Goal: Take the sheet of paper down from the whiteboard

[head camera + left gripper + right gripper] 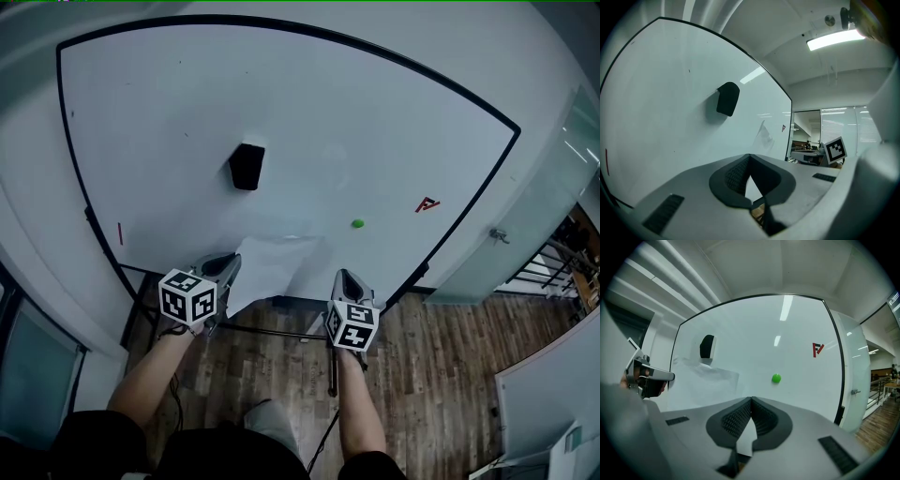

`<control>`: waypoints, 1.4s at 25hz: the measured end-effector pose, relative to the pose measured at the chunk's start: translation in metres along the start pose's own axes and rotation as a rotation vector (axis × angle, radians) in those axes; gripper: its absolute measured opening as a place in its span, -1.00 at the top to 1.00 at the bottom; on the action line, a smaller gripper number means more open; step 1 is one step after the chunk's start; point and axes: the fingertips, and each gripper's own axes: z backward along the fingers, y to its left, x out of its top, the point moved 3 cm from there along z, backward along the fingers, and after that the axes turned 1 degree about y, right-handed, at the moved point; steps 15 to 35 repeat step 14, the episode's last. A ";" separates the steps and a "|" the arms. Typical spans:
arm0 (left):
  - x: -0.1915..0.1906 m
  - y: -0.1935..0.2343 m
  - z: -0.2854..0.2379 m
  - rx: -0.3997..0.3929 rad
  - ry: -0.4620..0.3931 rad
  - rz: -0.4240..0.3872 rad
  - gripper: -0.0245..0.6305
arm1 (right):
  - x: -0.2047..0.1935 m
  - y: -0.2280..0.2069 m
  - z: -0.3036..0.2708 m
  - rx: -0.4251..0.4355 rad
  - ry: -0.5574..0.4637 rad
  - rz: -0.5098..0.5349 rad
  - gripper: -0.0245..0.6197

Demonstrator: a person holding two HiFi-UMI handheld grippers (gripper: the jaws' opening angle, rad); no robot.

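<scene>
The white sheet of paper (274,265) hangs crumpled and slanted off the lower part of the whiteboard (375,141); its far end shows rumpled in the left gripper view (764,135). My left gripper (234,262) is at the sheet's left edge, its jaws closed (749,155) and, as far as I can see, pinching the paper; in the right gripper view (665,376) the sheet (705,380) runs to its tips. My right gripper (343,276) is shut (751,400) just right of the sheet, apart from it, with nothing visibly held.
A black eraser (247,166), a green magnet (357,223) and a red logo (427,203) are on the board. The board's stand bar (281,330) crosses the wooden floor (441,375) below. A glass door with a handle (500,235) stands at the right.
</scene>
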 end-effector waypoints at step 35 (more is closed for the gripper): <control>0.000 0.002 0.005 0.002 -0.003 0.005 0.87 | -0.002 0.003 0.003 -0.003 0.005 -0.009 0.85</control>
